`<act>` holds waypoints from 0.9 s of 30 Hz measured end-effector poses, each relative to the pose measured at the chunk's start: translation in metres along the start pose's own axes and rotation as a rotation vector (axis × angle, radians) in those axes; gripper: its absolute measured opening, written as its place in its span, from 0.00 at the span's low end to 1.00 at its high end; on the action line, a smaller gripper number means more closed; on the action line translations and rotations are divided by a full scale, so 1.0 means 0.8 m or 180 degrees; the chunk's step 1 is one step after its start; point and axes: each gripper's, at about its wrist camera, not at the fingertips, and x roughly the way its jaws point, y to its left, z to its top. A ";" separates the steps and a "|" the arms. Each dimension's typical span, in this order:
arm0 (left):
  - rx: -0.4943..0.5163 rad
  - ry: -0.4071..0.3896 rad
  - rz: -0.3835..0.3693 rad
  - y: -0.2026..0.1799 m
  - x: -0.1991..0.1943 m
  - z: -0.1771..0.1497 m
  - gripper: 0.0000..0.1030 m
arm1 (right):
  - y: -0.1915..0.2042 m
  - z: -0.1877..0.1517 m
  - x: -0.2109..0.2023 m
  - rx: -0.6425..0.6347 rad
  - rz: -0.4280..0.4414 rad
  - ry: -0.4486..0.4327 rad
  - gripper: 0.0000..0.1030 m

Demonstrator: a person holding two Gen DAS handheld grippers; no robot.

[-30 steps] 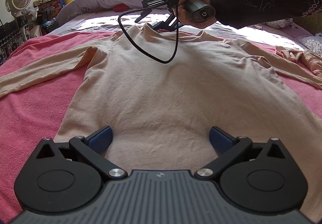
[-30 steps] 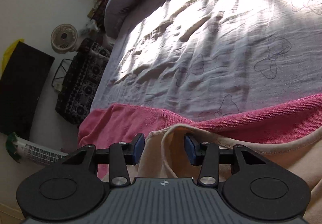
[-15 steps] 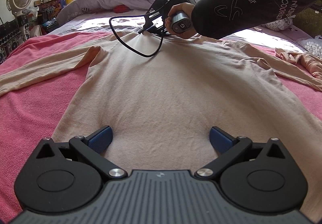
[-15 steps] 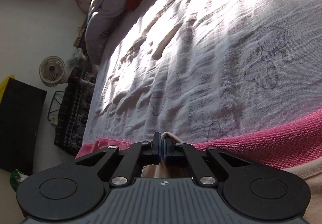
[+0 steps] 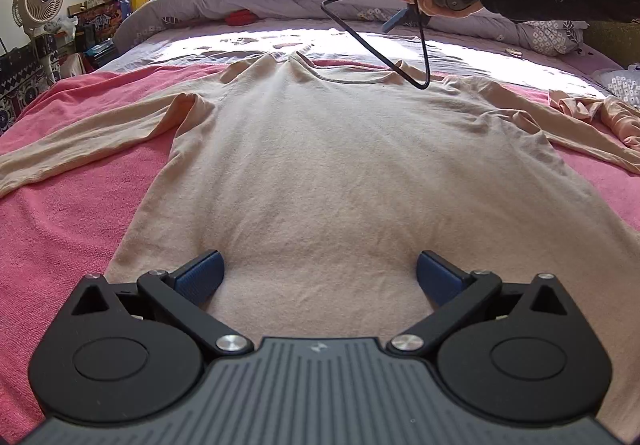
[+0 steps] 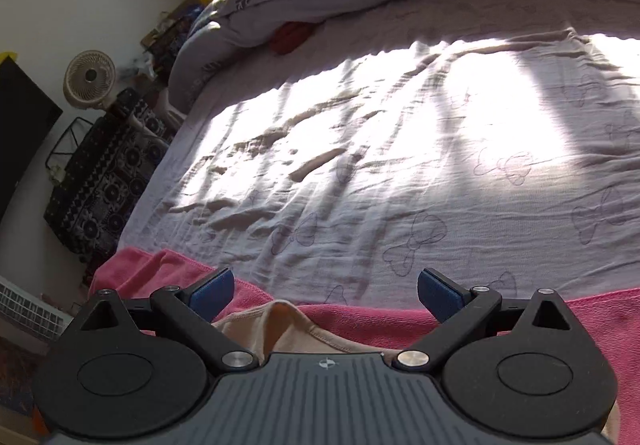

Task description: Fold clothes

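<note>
Sunlit bed [image 5: 460, 45]: your beige long-sleeved knit top [image 5: 340, 165] lies flat on the pink towel [image 5: 60, 225], ready for folding. Your left gripper [image 5: 318, 277] hovers wide open over its hem; your right gripper [image 6: 325, 295], jaws just opened, holds nothing above the neckline.

The left wrist view sits low behind its wide-set jaws, close above the beige shirt's [image 5: 320, 173] hem, facing up its length toward the collar and window. The right wrist view looks steeply down past its jaws from above that collar, across the lilac bedsheet [image 6: 400, 173]. Both share the collar, the pink towel [image 5: 60, 229] edge and the fan [image 6: 90, 79].
</note>
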 end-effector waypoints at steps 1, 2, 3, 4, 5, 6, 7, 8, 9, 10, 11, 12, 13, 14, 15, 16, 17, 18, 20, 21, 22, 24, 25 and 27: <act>0.0012 0.0029 0.0012 -0.001 0.000 0.002 1.00 | -0.010 0.000 -0.015 -0.0019 -0.0203 -0.0111 0.97; 0.0027 0.0079 0.0021 -0.002 0.002 0.006 1.00 | -0.020 -0.008 -0.032 -0.0076 -0.0423 -0.0195 0.97; 0.0028 0.0214 0.0000 -0.001 0.005 0.015 1.00 | -0.033 -0.023 -0.049 -0.0154 -0.0638 -0.0251 0.97; 0.0027 0.0349 -0.0022 0.001 0.008 0.025 1.00 | -0.045 -0.038 -0.065 -0.0233 -0.0853 -0.0306 0.97; -0.0060 0.0493 -0.0091 0.007 0.011 0.038 0.99 | -0.058 -0.053 -0.082 -0.0311 -0.1069 -0.0362 0.97; -0.0305 0.0509 -0.0270 0.020 0.017 0.058 0.99 | -0.072 -0.071 -0.099 -0.0384 -0.1280 -0.0387 0.97; -0.0550 0.0524 -0.0448 0.033 0.023 0.078 0.99 | -0.089 -0.094 -0.115 -0.0446 -0.1486 -0.0362 0.97; -0.0795 0.0538 -0.0626 0.047 0.029 0.098 0.99 | -0.106 -0.117 -0.129 -0.0497 -0.1676 -0.0317 0.97; -0.1040 0.0552 -0.0805 0.060 0.034 0.118 0.99 | -0.123 -0.139 -0.142 -0.0513 -0.1833 -0.0225 0.97; -0.1284 0.0563 -0.0985 0.073 0.040 0.138 0.99 | -0.142 -0.162 -0.155 -0.0499 -0.1980 -0.0108 0.97; -0.1497 0.0521 -0.1221 0.081 0.057 0.159 0.99 | -0.162 -0.186 -0.169 -0.0485 -0.2127 0.0009 0.97; -0.1655 0.0480 -0.1461 0.085 0.080 0.182 0.99 | -0.180 -0.208 -0.181 -0.0448 -0.2253 0.0124 0.97; -0.1679 0.0436 -0.1617 0.082 0.103 0.205 0.99 | -0.196 -0.227 -0.193 -0.0366 -0.2347 0.0219 0.97; -0.1700 0.0391 -0.1773 0.079 0.127 0.228 0.99 | -0.212 -0.245 -0.206 -0.0262 -0.2410 0.0257 0.97; -0.1655 0.0351 -0.1890 0.071 0.155 0.250 0.99 | -0.226 -0.261 -0.218 -0.0143 -0.2424 0.0249 0.98; -0.1653 0.0364 -0.1998 0.063 0.180 0.267 0.99 | -0.240 -0.276 -0.231 0.0000 -0.2385 0.0197 1.00; -0.1652 0.0380 -0.2105 0.055 0.206 0.284 0.99 | -0.254 -0.288 -0.244 0.0181 -0.2258 0.0073 1.00; -0.1715 0.0481 -0.2199 0.044 0.242 0.301 0.99 | -0.265 -0.298 -0.254 0.0318 -0.2156 -0.0047 1.00; -0.1818 0.0693 -0.2223 0.027 0.293 0.319 0.99 | -0.276 -0.314 -0.264 0.0446 -0.2040 -0.0275 1.00; -0.1851 0.0788 -0.2161 0.016 0.318 0.324 0.99 | -0.278 -0.320 -0.266 0.0447 -0.2015 -0.0371 1.00; -0.1880 0.0881 -0.2100 0.005 0.342 0.328 0.99 | -0.273 -0.325 -0.263 0.0343 -0.2046 -0.0437 1.00; -0.1815 0.0973 -0.2069 -0.014 0.360 0.330 0.99 | -0.268 -0.334 -0.259 0.0184 -0.2081 -0.0575 1.00; -0.1783 0.1019 -0.2054 -0.023 0.369 0.330 0.98 | -0.270 -0.339 -0.260 0.0211 -0.2047 -0.0661 1.00; -0.1718 0.1111 -0.2024 -0.042 0.386 0.332 0.94 | -0.272 -0.345 -0.262 0.0216 -0.2010 -0.0771 1.00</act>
